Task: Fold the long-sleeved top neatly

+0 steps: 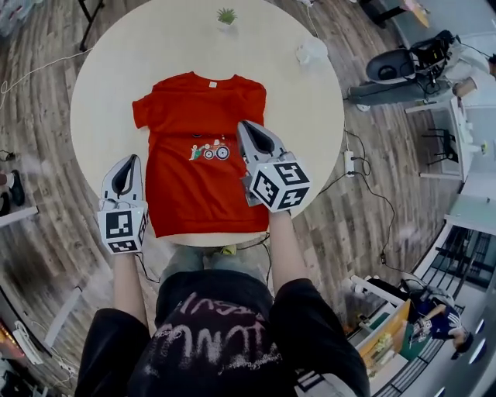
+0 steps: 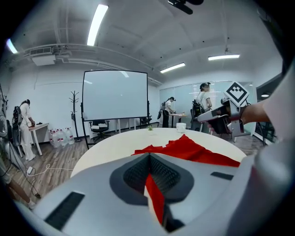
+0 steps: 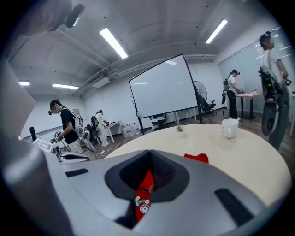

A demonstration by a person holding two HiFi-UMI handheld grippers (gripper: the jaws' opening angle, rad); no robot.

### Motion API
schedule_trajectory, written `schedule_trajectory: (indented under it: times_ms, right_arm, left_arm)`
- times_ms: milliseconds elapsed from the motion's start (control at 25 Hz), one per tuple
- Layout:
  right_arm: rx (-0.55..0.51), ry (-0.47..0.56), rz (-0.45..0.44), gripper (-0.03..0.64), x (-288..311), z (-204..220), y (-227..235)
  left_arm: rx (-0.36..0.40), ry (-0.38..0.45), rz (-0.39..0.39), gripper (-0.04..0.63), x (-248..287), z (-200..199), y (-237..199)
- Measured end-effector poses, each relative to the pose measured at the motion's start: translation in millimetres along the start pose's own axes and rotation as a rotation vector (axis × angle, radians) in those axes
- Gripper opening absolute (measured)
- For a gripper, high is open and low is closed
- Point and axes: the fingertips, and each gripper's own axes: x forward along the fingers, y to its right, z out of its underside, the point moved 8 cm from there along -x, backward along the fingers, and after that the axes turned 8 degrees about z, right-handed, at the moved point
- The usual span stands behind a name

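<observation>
At the left, the left claw [image 1: 129, 164] hung over the near left edge of the round white tabletop [image 1: 155, 54], its marker cube [image 1: 122, 229] toward the person. It stood just beside the red top [image 1: 198, 116] and apart from it. In the left gripper view its jaws were together, and red cloth showed only through the narrow slit between them; the top lay ahead of the jaws and to their right. The top lay flat in the middle of the tabletop, with its collar toward the far side, its hem at the near edge and a small cartoon print [image 1: 211, 150] on its front. The right claw [image 1: 246, 129] hovered over the top's right side edge, just right of the print, with its own marker cube [image 1: 279, 184] nearer the person. In the right gripper view its jaws were also closed together, and a strip of red with the print showed through the gap below the tips. Farther back stood a small potted plant [image 1: 226, 15], and to its right a white cup [image 1: 311, 51], both well apart from the top.
</observation>
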Motion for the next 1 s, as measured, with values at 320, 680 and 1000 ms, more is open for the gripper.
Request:
schedule_trajectory:
  times_ms: [320, 680, 1000]
  right_arm:
    - [0.054, 0.076, 0.074, 0.005, -85, 12, 45]
    - [0.017, 0.156, 0.081, 0.005, -191, 14, 58]
    - [0.019, 0.227, 0.062, 0.005, -286, 29, 59]
  left_arm:
    - [0.051, 0.012, 0.021, 0.012, -1, -17, 56]
    - [0.104, 0.052, -0.019, 0.012, -62, -33, 122]
    - [0.143, 0.101, -0.075, 0.012, -132, -34, 190]
